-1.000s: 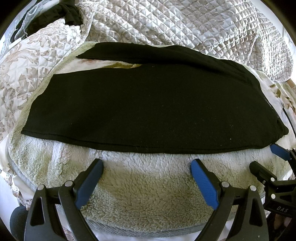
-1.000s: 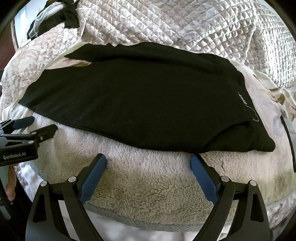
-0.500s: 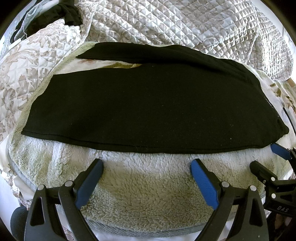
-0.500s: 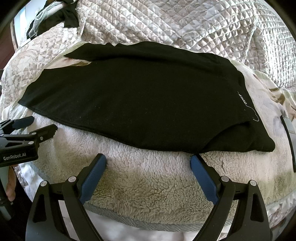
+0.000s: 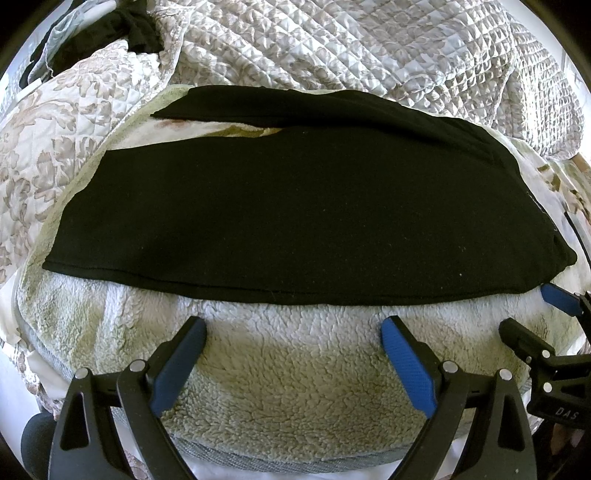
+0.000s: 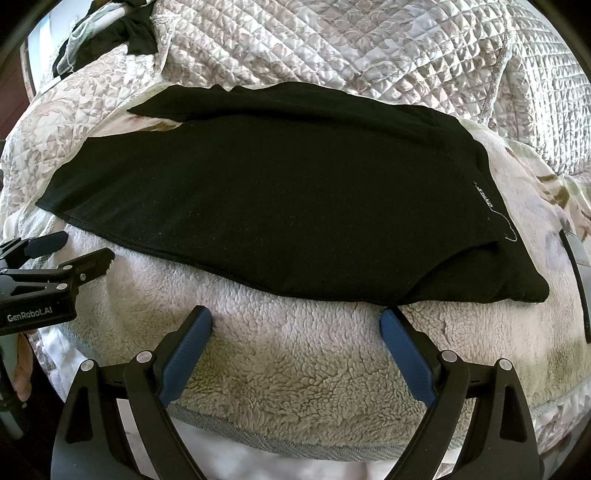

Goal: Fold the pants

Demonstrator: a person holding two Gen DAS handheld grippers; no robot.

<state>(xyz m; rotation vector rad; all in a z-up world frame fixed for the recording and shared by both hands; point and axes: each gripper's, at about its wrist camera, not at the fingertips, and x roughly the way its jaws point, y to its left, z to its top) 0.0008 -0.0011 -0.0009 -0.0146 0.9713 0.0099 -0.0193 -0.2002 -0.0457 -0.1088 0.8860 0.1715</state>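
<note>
Black pants (image 5: 295,206) lie flat across a fleecy blanket (image 5: 295,369) on the bed, legs to the left and waist to the right; they also show in the right wrist view (image 6: 280,199). My left gripper (image 5: 293,332) is open and empty, just short of the pants' near edge. My right gripper (image 6: 295,325) is open and empty, its right fingertip touching the near edge by the waist. The right gripper shows in the left wrist view (image 5: 535,314). The left gripper shows in the right wrist view (image 6: 70,247).
A quilted floral bedspread (image 5: 351,48) is bunched behind the pants. Dark clothing (image 5: 136,26) lies at the far left. A grey flat object (image 6: 576,258) lies at the right. The blanket's front edge (image 6: 295,439) drops off near me.
</note>
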